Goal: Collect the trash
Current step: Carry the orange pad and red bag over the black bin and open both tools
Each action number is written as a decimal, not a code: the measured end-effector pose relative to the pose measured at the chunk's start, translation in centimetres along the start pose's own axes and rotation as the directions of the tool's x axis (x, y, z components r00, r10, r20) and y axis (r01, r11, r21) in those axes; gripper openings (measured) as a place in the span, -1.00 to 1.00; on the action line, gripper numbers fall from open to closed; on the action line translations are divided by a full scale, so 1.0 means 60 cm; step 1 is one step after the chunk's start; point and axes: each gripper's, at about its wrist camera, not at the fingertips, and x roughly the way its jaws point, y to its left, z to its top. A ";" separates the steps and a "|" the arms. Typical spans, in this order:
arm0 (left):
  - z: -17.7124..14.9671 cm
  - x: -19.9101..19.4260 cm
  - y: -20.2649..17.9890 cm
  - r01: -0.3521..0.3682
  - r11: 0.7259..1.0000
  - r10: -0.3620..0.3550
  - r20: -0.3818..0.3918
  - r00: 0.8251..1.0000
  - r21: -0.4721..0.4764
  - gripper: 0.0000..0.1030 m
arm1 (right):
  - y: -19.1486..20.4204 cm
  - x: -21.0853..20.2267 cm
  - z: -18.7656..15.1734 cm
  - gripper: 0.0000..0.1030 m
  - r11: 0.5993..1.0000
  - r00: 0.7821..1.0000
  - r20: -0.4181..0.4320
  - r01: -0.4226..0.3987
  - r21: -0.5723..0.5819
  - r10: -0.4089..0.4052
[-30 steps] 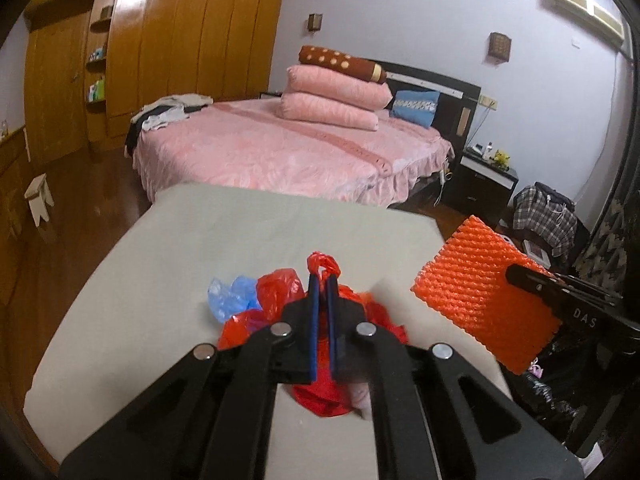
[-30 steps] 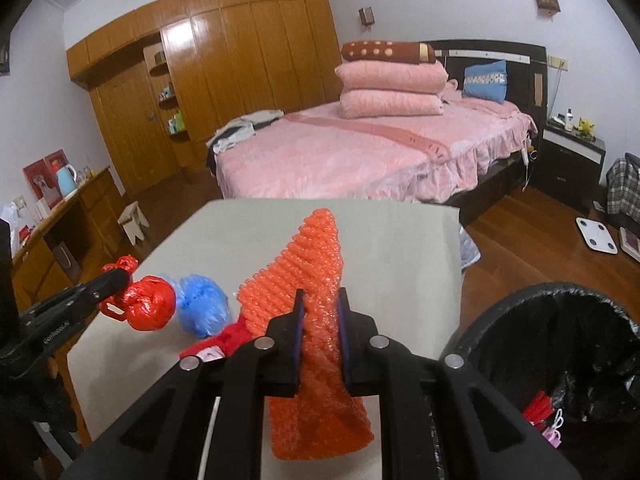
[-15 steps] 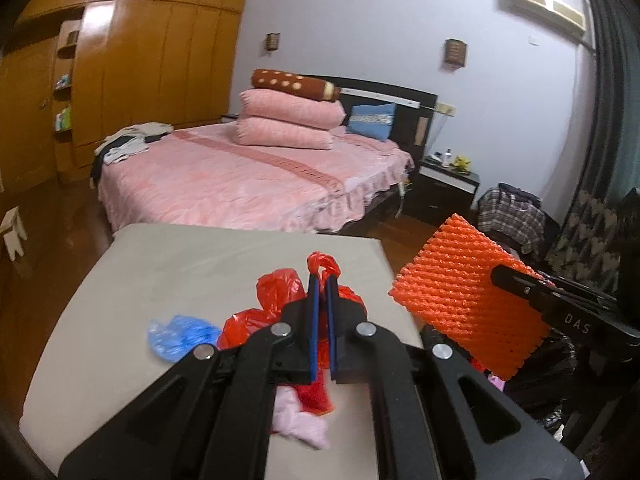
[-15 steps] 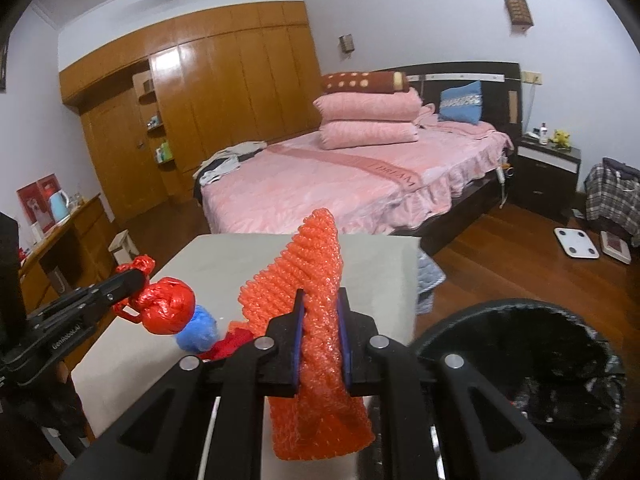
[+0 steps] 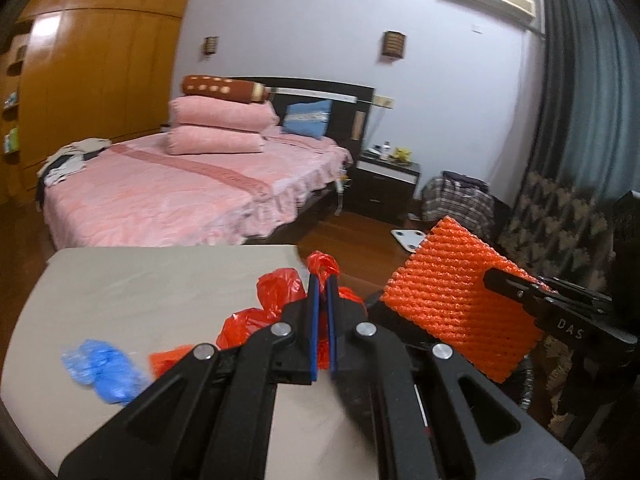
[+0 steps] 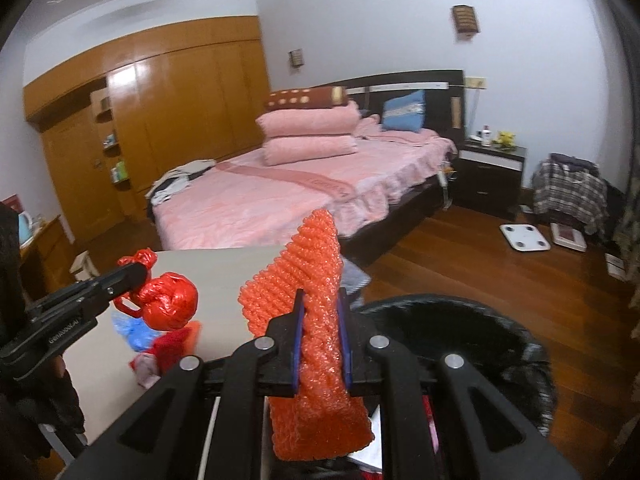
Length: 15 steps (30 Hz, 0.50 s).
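Note:
My left gripper [image 5: 322,280] is shut on a knotted red plastic bag [image 5: 280,290], lifted over the beige table [image 5: 140,288]. The right wrist view shows the same bag [image 6: 170,306] hanging from the left gripper [image 6: 136,272]. My right gripper [image 6: 320,300] is shut on an orange foam net [image 6: 316,344] above the near rim of a black-lined trash bin [image 6: 460,328]. Seen from the left wrist, the net [image 5: 452,300] sticks out of the right gripper [image 5: 492,276]. A blue plastic bag [image 5: 104,368] and a red scrap [image 5: 168,360] lie on the table.
A pink bed [image 5: 160,192] with stacked pillows stands beyond the table, and a dark nightstand [image 5: 388,184] beside it. A white scale [image 6: 524,236] and a plaid bag [image 6: 568,192] sit on the wooden floor. Wooden wardrobes [image 6: 180,112] line the left wall.
Both grippers have swung right with their loads. The table and the blue bag have slid left in both views, and the bin now lies right under the orange net.

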 end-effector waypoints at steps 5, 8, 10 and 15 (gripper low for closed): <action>-0.001 0.034 -0.057 0.076 0.997 -0.075 -0.018 0.997 0.032 -0.94 | -0.056 -0.017 -0.008 -0.72 0.996 0.997 0.002 0.077 0.033 -0.077; -0.005 0.055 -0.086 0.117 0.992 -0.115 -0.032 0.993 0.050 -0.94 | -0.089 -0.021 -0.013 -0.72 0.992 0.993 -0.001 0.119 0.053 -0.119; -0.008 0.069 -0.102 0.142 0.988 -0.140 -0.044 0.989 0.055 -0.94 | -0.106 -0.022 -0.016 -0.71 0.988 0.990 -0.004 0.141 0.066 -0.141; -0.014 0.106 -0.138 0.188 0.980 -0.183 -0.068 0.981 0.072 -0.94 | -0.146 -0.022 -0.027 -0.71 0.979 0.983 -0.017 0.184 0.083 -0.183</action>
